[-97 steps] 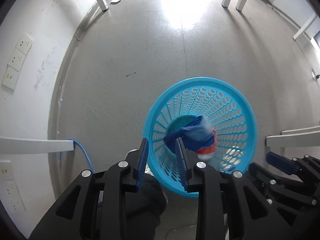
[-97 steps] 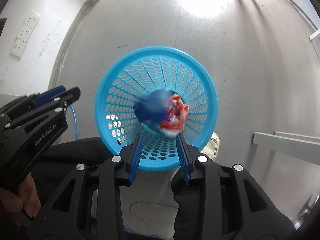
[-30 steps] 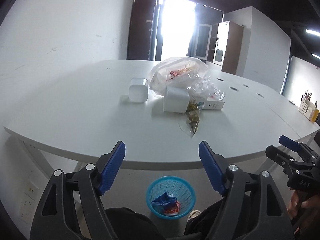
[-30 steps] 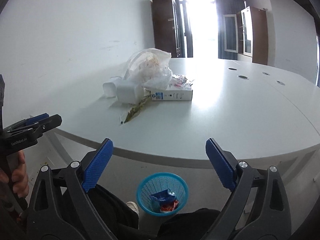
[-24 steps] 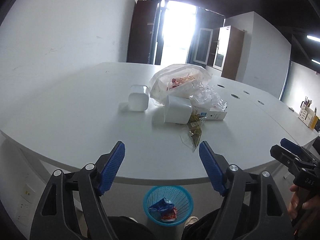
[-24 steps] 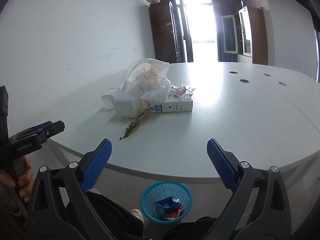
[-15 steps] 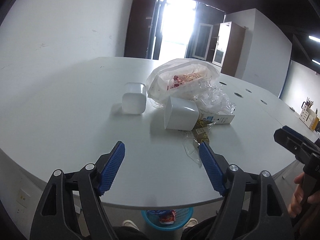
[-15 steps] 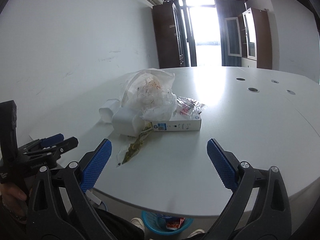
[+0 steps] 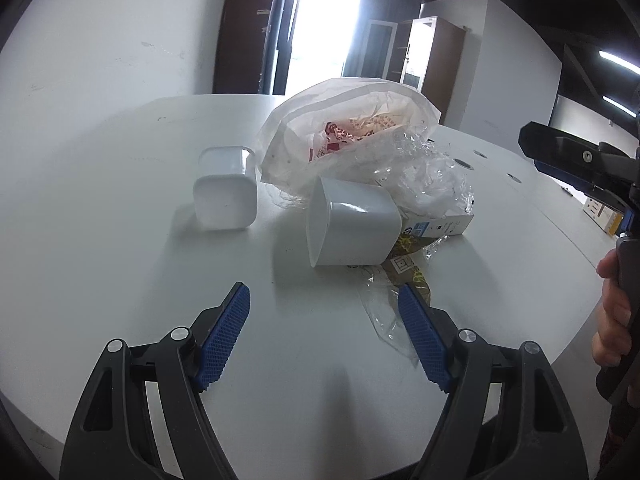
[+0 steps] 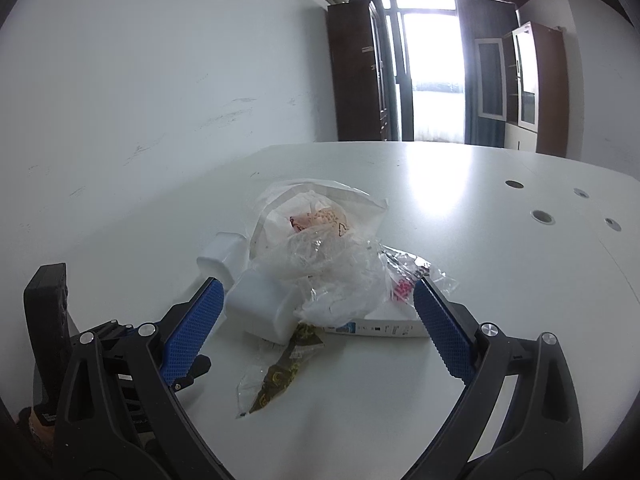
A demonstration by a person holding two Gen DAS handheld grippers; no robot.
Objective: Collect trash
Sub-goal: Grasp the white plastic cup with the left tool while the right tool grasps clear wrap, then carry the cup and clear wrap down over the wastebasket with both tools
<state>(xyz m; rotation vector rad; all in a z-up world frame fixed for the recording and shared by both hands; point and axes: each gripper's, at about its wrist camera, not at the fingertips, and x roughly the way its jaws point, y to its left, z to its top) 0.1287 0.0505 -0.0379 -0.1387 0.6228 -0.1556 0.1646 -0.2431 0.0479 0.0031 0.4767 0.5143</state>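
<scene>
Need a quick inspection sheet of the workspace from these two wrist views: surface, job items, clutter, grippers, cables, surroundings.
Surface: white table, round grommet holes toward its far side.
Job's things: white plastic bag with red-printed wrappers inside; crumpled clear film; two white tubs, the nearer tub tipped on its side; flat white carton; dark yellow-printed wrapper at the front.
Clutter: nothing seen beyond the trash pile.
Grippers: left gripper open, empty; right gripper open, empty. Both short of the pile.
Cables: nothing seen.
Surroundings: white wall, bright doorway, wooden cabinets, air conditioner high on the wall.
</scene>
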